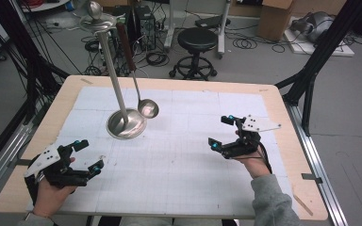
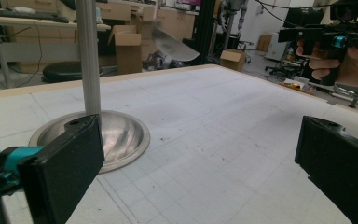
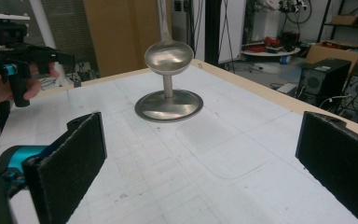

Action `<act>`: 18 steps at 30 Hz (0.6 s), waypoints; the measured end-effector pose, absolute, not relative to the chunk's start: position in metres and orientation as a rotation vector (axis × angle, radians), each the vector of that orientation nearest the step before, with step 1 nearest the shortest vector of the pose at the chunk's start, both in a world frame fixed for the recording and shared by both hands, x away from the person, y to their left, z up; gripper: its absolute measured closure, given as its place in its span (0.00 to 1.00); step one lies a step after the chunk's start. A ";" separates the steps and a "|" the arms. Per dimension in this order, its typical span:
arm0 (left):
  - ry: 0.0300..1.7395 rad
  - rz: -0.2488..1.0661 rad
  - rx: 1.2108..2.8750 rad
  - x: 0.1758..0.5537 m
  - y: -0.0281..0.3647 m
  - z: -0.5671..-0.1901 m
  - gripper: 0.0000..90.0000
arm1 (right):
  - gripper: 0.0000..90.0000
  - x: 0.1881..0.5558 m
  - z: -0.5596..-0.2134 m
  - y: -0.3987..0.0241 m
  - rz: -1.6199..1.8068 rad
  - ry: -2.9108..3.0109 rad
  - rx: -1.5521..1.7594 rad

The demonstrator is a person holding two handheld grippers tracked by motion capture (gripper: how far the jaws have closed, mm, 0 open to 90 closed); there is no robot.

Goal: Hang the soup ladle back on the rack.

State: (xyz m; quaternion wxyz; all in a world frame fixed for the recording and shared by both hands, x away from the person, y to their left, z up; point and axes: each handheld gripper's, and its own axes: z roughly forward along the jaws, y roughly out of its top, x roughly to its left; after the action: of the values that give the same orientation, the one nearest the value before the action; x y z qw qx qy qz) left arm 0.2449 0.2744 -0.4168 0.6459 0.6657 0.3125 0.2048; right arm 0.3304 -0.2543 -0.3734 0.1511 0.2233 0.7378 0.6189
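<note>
Nothing is grasped yet, so this looks like the approach: the ladle [image 1: 140, 89] hangs from the metal stand [image 1: 119, 94] at the far middle of the bench [image 1: 169, 155], its bowl just above the stand's round base. The left gripper [image 1: 86, 155] and right gripper [image 1: 220, 133] hover wide open and empty, well apart from it. Next, I judge, one must reach in and close on the ladle's handle to lift it off the top hook.

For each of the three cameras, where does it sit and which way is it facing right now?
High view: above the table's near edge, looking forward and down; both forearms, left gripper, right gripper.
Left gripper view: rides that gripper, facing the stand; own fingers.
Right gripper view: faces the hanging ladle; own fingers.
Shared: the stand appears in both gripper views.
</note>
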 end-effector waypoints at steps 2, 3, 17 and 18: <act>0.707 0.468 1.517 0.245 0.275 -0.417 0.02 | 0.01 0.328 -0.375 -0.257 1.780 2.115 0.642; 0.707 0.468 1.517 0.245 0.275 -0.417 0.02 | 0.01 0.328 -0.375 -0.257 1.780 2.115 0.642; 0.705 0.473 1.512 0.246 0.276 -0.416 0.02 | 0.01 0.310 -0.402 -0.283 1.720 2.083 0.752; 0.705 0.478 1.510 0.246 0.276 -0.416 0.02 | 0.01 0.308 -0.404 -0.285 1.719 2.087 0.758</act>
State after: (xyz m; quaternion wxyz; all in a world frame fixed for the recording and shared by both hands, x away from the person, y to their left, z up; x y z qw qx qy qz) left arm 0.2456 0.2756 -0.4156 0.6472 0.6641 0.3099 0.2100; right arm 0.3075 -0.2850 -0.4043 0.1659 0.2663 0.7330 0.6035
